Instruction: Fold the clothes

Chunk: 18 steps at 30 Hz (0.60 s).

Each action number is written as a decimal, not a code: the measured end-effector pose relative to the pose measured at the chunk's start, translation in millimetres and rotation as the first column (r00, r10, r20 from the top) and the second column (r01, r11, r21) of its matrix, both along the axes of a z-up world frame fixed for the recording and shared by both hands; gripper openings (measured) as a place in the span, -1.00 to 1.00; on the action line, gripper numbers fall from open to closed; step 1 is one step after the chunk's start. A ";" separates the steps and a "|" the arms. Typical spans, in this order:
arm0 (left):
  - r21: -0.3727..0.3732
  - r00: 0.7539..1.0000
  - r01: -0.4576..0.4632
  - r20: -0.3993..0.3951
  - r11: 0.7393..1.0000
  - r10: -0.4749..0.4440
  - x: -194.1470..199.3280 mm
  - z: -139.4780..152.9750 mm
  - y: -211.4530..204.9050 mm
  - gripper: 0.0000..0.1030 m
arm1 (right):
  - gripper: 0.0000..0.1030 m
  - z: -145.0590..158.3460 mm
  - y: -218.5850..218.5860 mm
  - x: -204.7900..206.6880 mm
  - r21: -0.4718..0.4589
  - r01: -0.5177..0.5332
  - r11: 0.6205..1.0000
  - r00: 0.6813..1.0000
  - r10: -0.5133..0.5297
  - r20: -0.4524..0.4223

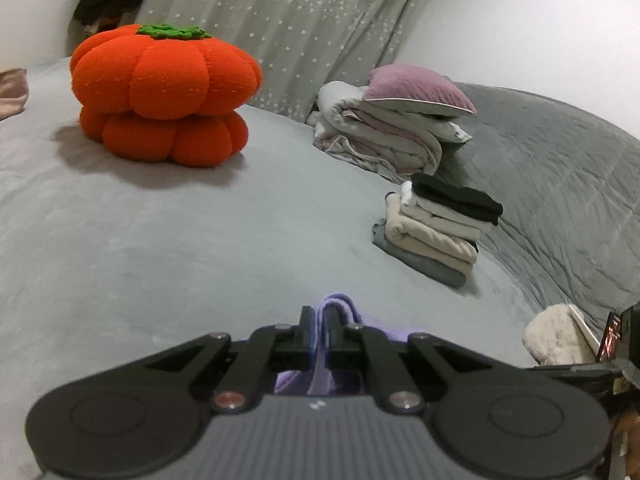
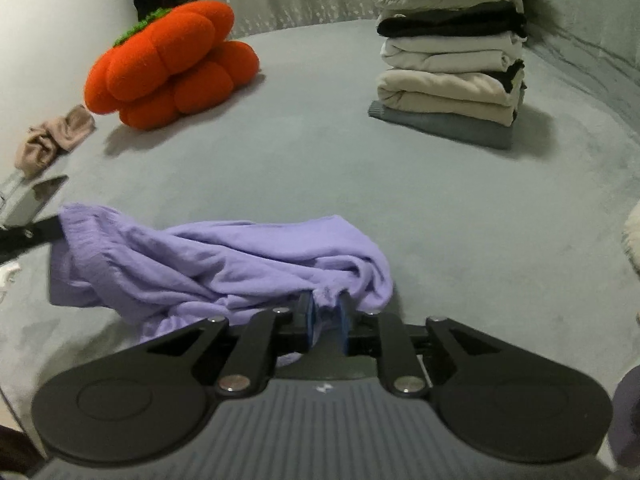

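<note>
A crumpled lilac garment [image 2: 224,256] lies stretched across the grey bed [image 2: 360,184] between my two grippers. In the right wrist view my right gripper [image 2: 326,308] is shut on a bunched edge at the garment's right end, with cloth filling the gap between the blue pads. At that view's left edge, my left gripper [image 2: 56,226] pinches the garment's other end. In the left wrist view the left gripper [image 1: 320,320] is shut on a fold of the lilac garment [image 1: 334,308], which loops up over the fingertips and hangs below the jaws.
An orange pumpkin cushion [image 2: 168,64] sits at the back left. A stack of folded clothes [image 2: 452,80] stands at the back right, with a folded quilt and pink pillow [image 1: 384,132] behind it. A crumpled beige cloth [image 2: 52,136] lies far left. A fluffy cream item [image 1: 552,336] is at right.
</note>
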<state>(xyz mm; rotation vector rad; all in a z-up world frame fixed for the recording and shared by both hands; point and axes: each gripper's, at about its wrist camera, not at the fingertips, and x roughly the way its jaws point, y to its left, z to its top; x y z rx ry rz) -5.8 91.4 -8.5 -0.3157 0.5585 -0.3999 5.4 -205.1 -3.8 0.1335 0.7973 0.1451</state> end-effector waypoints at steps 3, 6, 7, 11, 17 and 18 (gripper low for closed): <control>-0.002 1.000 -0.005 -0.010 1.000 0.005 0.2 -0.9 0.6 -0.92 | -0.30 5.5 4.0 -4.6 0.012 -0.028 1.000 0.999 0.027 0.023; -0.010 0.999 -0.016 -0.031 1.000 0.016 2.3 -2.5 2.8 -0.92 | -0.07 10.7 12.1 -9.4 0.023 -0.068 0.997 0.996 0.067 0.051; -0.013 0.999 -0.019 -0.036 1.000 0.019 2.7 -2.9 3.2 -0.92 | -0.07 12.0 15.9 -10.4 0.029 -0.091 0.995 0.995 0.089 0.054; -0.022 0.999 -0.027 -0.047 0.999 0.026 2.9 -3.4 3.1 -0.92 | -0.07 14.6 39.6 -13.2 0.052 -0.190 0.980 0.980 0.186 0.072; -0.029 0.998 -0.032 -0.055 0.999 0.030 3.2 -3.4 1.5 -0.92 | -0.07 5.7 89.4 -11.5 0.035 -0.303 0.952 0.952 0.301 0.054; -0.030 0.998 -0.032 -0.057 0.999 0.030 3.4 -3.5 1.5 -0.92 | -0.07 4.0 97.2 -10.8 0.027 -0.314 0.949 0.949 0.312 0.053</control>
